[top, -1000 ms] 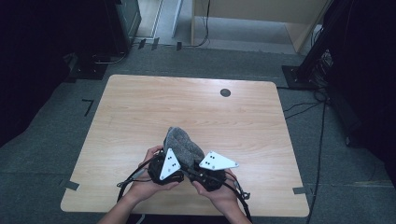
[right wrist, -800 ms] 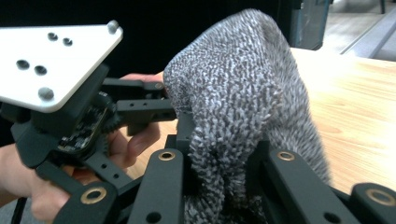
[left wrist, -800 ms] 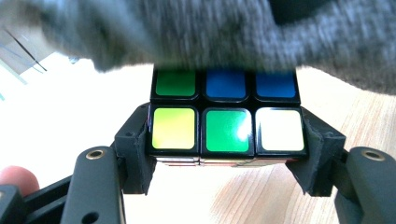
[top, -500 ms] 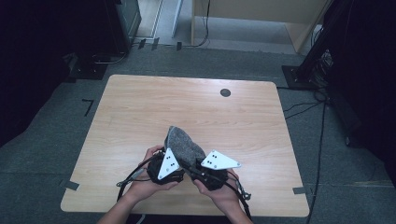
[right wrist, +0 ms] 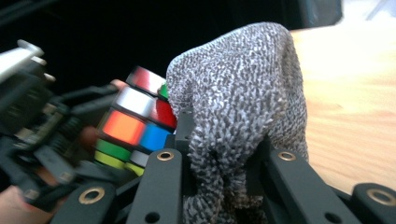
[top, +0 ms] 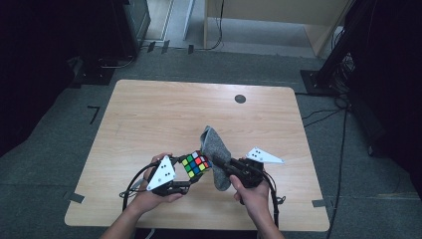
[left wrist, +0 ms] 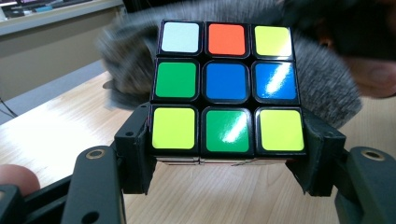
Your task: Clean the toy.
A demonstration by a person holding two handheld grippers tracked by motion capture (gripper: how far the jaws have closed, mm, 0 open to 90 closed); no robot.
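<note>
Wooden table (top: 149, 114) | grey carpet floor (top: 50, 164) | dark room edges

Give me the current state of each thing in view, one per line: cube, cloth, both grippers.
Puzzle cube: scrambled, clamped at its sides, off the table.
Grey cloth: bunched, pinched upright, right beside the cube.
Left gripper: shut on the puzzle cube.
Right gripper: shut on the grey cloth.
Table: bare wood, a dark round spot near its far edge.
</note>
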